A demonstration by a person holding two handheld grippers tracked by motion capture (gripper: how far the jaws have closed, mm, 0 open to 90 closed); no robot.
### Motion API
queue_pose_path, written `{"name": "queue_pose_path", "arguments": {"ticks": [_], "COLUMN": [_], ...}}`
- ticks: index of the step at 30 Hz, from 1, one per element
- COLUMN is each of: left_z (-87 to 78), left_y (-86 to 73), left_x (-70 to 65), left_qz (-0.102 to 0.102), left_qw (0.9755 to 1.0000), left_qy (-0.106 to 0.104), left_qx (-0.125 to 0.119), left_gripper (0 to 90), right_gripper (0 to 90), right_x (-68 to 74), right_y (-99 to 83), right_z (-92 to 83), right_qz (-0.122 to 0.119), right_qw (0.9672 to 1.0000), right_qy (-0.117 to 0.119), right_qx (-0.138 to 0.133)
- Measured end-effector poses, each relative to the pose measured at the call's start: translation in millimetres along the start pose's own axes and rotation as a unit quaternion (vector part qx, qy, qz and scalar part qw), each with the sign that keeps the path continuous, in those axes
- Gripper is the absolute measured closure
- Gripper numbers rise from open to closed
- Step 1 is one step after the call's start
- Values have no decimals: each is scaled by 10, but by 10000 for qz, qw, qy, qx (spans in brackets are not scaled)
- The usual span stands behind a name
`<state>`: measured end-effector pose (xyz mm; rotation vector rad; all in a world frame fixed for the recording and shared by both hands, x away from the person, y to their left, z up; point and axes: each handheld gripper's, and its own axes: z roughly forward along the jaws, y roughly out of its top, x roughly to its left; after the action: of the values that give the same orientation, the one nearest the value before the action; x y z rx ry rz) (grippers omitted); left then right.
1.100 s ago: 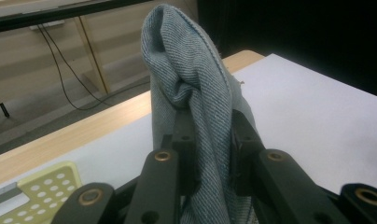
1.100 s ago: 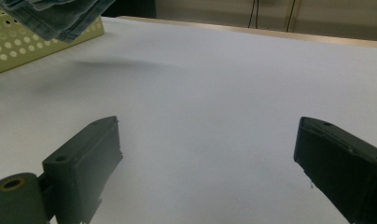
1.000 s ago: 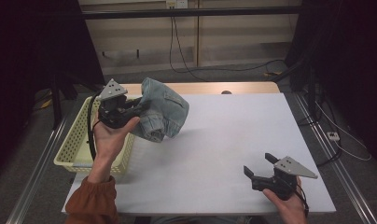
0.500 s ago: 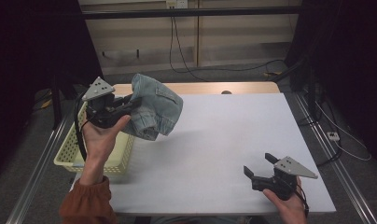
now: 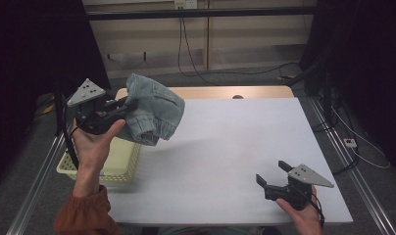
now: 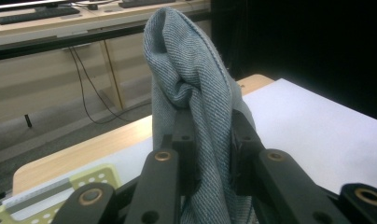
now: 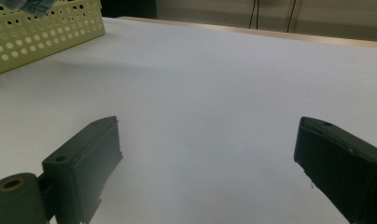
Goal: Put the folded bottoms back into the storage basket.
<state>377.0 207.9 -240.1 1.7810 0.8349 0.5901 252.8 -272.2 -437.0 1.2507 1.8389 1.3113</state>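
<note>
A bundle of pale blue denim cloth (image 5: 154, 112) hangs in the air at the table's left, above the edge of a yellow basket (image 5: 118, 161). My left gripper (image 5: 130, 106) is shut on it; in the left gripper view the denim cloth (image 6: 196, 88) rises between the two black jaws, which pinch a fold. My right gripper (image 5: 275, 172) rests low near the table's front right corner, jaws wide apart and nothing between them. In the right gripper view its fingertips (image 7: 88, 154) frame bare white tabletop.
The white table (image 5: 235, 147) stretches between the two hands. The perforated yellow basket (image 7: 42, 32) stands at the table's left edge. A wooden strip (image 5: 225, 92) borders the far edge. Cables lie on the floor beyond and to the right.
My left hand has lifted the denim cloth and carried it left, away from the table's middle and over the basket's side. The right gripper has stayed put.
</note>
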Motion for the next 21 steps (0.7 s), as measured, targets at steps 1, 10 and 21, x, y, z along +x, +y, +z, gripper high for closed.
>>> {"name": "queue_pose_path", "arguments": {"ticks": [1,10,21], "left_z": [-11,-118,-254], "left_y": [6,1,-72], "left_x": [11,71,258], "left_qz": [-27,-23,-233], "left_qw": [10000,9999,9991], "left_qy": [13,136,345], "left_qx": [-29,24,-19], "left_gripper": [766,766,766], "right_gripper": [73,73,73], "right_x": [0,2,1], "right_y": [0,4,0], "right_z": [0,11,11], "right_qz": [-1,-3,1], "right_qw": [10000,10000,10000], "right_qy": [-1,-32,-14], "right_qx": [1,3,13]}}
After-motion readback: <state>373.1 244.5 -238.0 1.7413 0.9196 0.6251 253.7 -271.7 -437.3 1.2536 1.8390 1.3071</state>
